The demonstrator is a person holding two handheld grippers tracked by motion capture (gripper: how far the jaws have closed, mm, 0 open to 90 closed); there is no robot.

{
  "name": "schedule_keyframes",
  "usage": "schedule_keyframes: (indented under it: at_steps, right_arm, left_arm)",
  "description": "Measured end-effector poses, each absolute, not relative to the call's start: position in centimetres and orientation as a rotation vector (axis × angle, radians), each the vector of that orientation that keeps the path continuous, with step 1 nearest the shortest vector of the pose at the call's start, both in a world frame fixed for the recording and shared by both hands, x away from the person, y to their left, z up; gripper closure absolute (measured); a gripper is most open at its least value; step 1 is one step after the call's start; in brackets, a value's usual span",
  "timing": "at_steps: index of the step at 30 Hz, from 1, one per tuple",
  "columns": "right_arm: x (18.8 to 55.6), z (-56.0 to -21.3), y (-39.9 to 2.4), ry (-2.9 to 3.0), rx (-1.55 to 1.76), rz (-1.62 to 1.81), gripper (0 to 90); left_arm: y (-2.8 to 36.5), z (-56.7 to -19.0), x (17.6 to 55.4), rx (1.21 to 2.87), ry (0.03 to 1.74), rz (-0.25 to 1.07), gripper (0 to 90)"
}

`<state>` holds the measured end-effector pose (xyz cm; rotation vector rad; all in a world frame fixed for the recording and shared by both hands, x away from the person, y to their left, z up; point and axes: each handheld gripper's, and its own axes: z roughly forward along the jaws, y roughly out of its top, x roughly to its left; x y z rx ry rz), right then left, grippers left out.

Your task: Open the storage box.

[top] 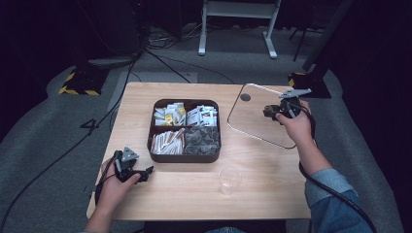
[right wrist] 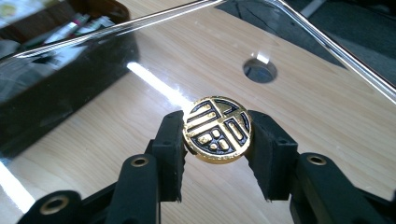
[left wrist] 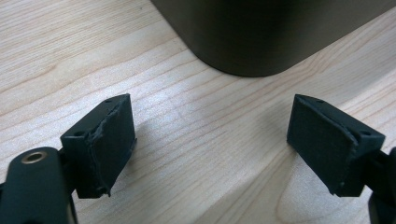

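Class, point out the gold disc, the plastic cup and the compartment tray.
gold disc (right wrist: 217, 129), right gripper view, patterned face.
plastic cup (top: 229, 178), high view, rim.
compartment tray (top: 184, 158), high view, front wall.

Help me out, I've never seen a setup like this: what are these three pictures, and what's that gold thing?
No robot here: a person holds a hand-held gripper in each hand at a wooden table. The high view looks down from above; the other two come from cameras riding on each gripper. On the table sit a dark tray of packets in four compartments, a clear plastic cup and a clear lid with a hole in it. The right gripper is closed on a round gold-and-black knob above that lid. The left gripper is open, holding nothing, near the tray's corner.
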<state>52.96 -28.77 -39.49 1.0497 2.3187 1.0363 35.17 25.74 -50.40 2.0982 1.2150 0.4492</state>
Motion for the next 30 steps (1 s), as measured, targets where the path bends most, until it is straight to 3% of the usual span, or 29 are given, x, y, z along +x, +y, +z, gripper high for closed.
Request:
schedule_keyframes:
  at_steps: [30]
  right_arm:
    - [54.1, -47.1, -31.7, 2.295, 1.236, 0.976, 58.6]
  left_arm:
    - [25.8, -50.4, 35.2, 2.104, 1.213, 0.452, 15.5]
